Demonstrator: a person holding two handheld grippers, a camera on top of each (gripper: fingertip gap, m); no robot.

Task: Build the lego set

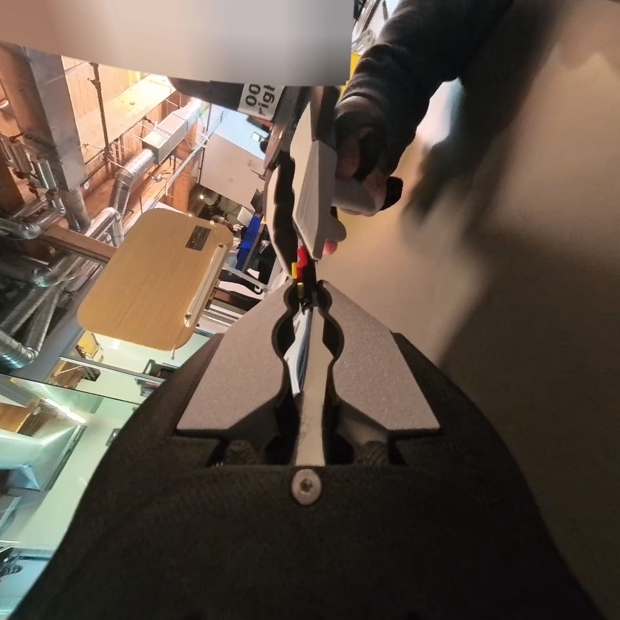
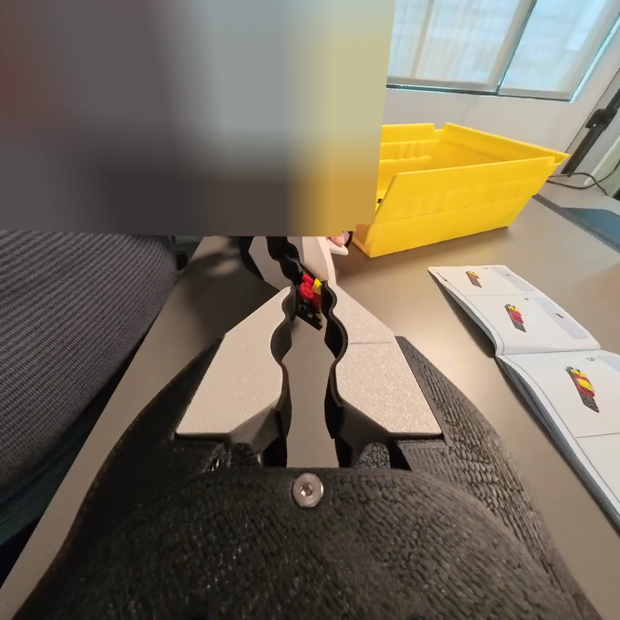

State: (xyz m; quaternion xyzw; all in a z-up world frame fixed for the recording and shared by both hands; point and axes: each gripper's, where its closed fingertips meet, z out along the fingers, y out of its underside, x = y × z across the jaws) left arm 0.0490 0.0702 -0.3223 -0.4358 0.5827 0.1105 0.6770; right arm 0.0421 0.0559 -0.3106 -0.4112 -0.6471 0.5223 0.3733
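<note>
Both grippers (image 1: 307, 285) (image 2: 310, 295) clamped the half-built model (image 2: 308, 303), mid-assembly; next likely needed a firm, aligned press

Daylight is admitted through a window (image 2: 503, 47) ahead and right of the right gripper (image 2: 310, 298), and the table (image 2: 402, 302) is evenly lit. The left wrist view is motion-blurred and dim on the right. Straight lines are bowed near edges.
</note>
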